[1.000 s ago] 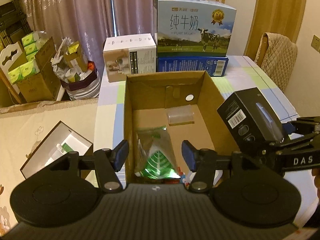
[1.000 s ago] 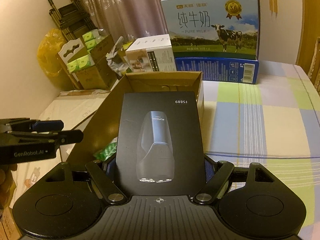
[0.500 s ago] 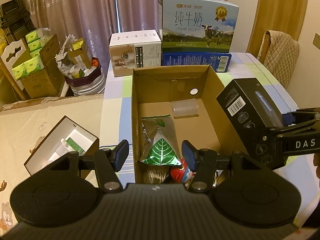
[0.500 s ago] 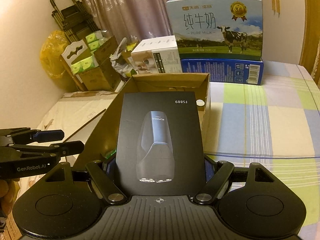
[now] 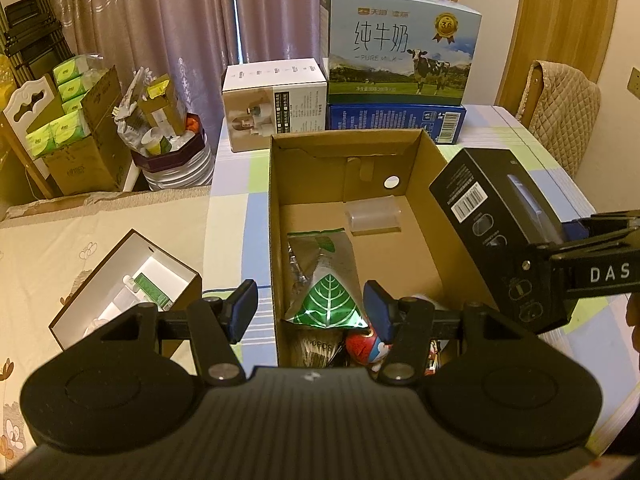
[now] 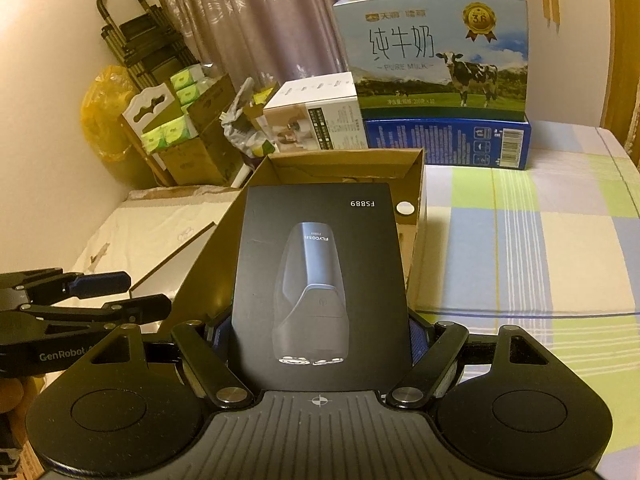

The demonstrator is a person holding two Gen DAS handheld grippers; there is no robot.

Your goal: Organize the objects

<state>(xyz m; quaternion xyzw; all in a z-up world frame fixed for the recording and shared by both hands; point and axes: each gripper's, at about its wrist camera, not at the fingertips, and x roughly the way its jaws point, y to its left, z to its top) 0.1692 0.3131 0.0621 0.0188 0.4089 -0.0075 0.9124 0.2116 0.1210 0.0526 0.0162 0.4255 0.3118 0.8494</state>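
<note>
My right gripper (image 6: 320,340) is shut on a black shaver box (image 6: 320,264), held over the right wall of an open cardboard box (image 6: 348,160); the box and gripper also show in the left wrist view (image 5: 500,224). My left gripper (image 5: 310,312) is open and empty above the near end of the cardboard box (image 5: 276,216). Inside lie a silver-green leaf pouch (image 5: 324,276), a clear plastic container (image 5: 374,216) and a red-blue toy (image 5: 366,346).
A milk carton case (image 5: 400,48) on a blue box (image 5: 396,124) and a white product box (image 5: 276,104) stand at the table's far edge. An open white box (image 5: 124,292) lies left. A padded chair (image 5: 564,116) stands right. Cartons of tissue packs (image 5: 68,120) are far left.
My left gripper has pulled back and risen, showing more of the cardboard box's near end. The right gripper has lifted the shaver box slightly higher beside the box wall.
</note>
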